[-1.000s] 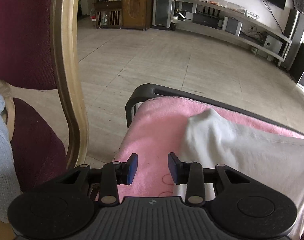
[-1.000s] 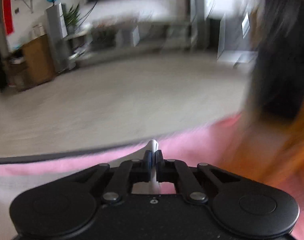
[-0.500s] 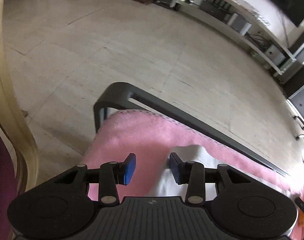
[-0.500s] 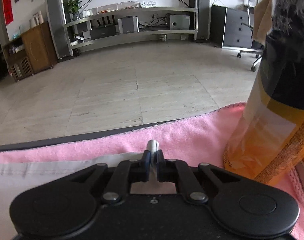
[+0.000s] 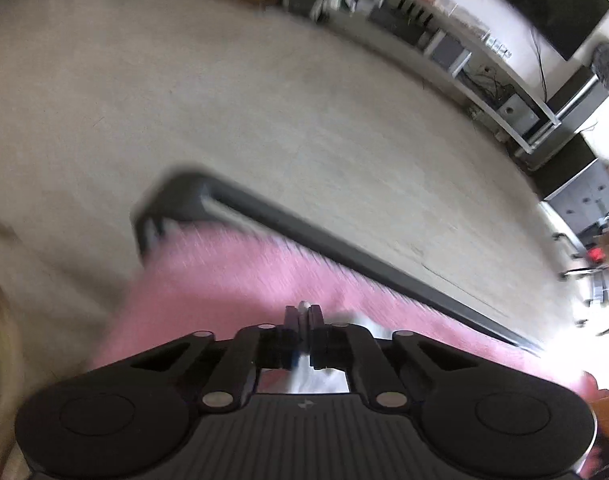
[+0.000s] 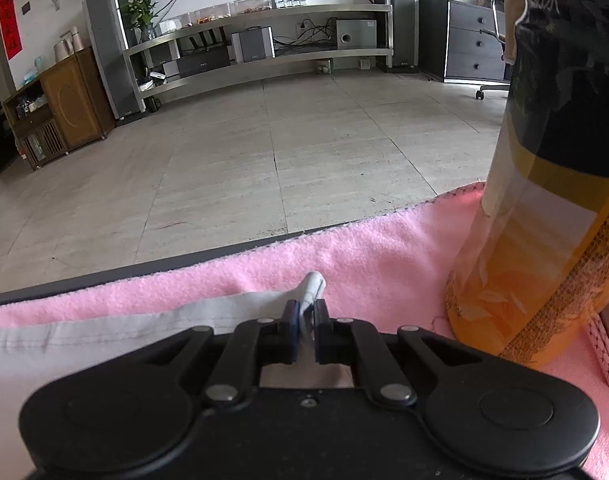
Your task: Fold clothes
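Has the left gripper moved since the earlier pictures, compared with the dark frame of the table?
Yes. The left gripper moved away from the chair, toward the dark frame, and its fingers have just closed on the white garment corner.

A pale grey cotton garment (image 6: 116,332) lies spread flat at the lower left of the right wrist view, one seamed corner bunched upward at lower centre, on pink fabric.

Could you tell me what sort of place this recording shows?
Most likely a home living room: a long media shelf with speakers, a wooden cabinet, a potted plant and a tiled floor.
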